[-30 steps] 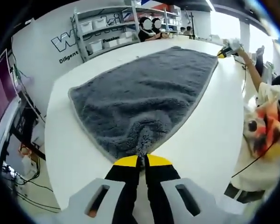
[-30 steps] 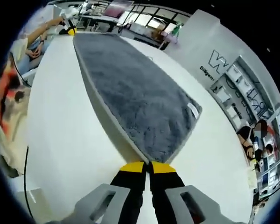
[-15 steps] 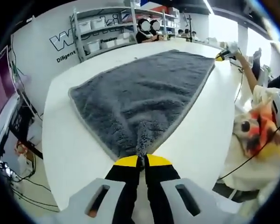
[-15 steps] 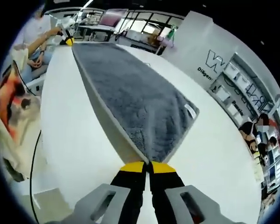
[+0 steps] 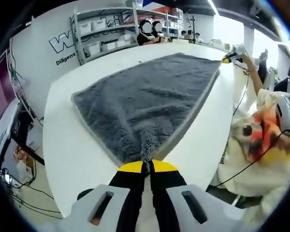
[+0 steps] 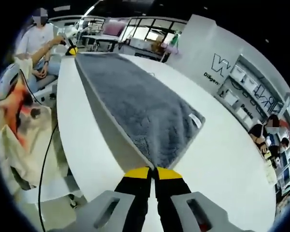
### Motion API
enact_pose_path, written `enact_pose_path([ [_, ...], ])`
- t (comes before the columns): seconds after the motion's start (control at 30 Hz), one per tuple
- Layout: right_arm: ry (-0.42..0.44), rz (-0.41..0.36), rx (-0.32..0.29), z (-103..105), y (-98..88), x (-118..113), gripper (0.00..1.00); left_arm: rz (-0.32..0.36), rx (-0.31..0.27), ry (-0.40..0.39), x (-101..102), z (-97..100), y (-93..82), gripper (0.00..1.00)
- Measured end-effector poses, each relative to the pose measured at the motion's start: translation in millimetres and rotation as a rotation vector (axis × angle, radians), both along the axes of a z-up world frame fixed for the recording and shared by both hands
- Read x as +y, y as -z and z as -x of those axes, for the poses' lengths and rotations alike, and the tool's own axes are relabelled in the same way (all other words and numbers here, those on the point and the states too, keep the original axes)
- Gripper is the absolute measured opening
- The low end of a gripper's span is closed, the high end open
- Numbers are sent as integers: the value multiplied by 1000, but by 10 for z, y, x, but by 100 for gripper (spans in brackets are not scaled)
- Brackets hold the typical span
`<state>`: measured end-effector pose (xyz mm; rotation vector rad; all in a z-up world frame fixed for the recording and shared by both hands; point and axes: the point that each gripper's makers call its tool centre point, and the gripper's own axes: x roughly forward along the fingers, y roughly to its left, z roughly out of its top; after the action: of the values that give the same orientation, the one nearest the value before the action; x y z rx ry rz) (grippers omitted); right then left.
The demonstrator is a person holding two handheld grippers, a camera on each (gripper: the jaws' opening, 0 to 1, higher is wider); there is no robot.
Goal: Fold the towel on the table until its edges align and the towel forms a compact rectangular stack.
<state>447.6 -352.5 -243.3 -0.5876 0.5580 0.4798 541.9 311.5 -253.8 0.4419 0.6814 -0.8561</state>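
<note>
A large grey fluffy towel lies spread on the white table, with a paler hem along its edges. My left gripper is shut on one near corner, which is bunched between the yellow-tipped jaws. In the right gripper view the same towel stretches away, lifted along its near edge, and my right gripper is shut on its other near corner. A small white label shows on the far side. The other gripper appears far off at the towel's far corner in the left gripper view.
Shelving with white bins stands against the wall behind the table. People sit at the far end. A cream, orange-patterned garment of the person, with a black cable, is beside the table edge. A seated person is at the left.
Both cameras have drawn back and risen a little with the corners held. The towel's near edge is lifted more in the right gripper view, and more of the table edge and floor shows.
</note>
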Motion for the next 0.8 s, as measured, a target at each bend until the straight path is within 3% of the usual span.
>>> enact_pose_path([
  [0.3, 8, -5, -6, 31, -71, -7, 0, 59, -17, -25, -1, 63, -131, 3],
  [0.5, 34, -11, -21, -36, -149, 15, 0, 67, -20, -28, -16, 57, -127, 3],
  [0.8, 59, 5, -27, -175, -184, 0, 0, 95, -38, -54, -7, -88, -147, 3],
])
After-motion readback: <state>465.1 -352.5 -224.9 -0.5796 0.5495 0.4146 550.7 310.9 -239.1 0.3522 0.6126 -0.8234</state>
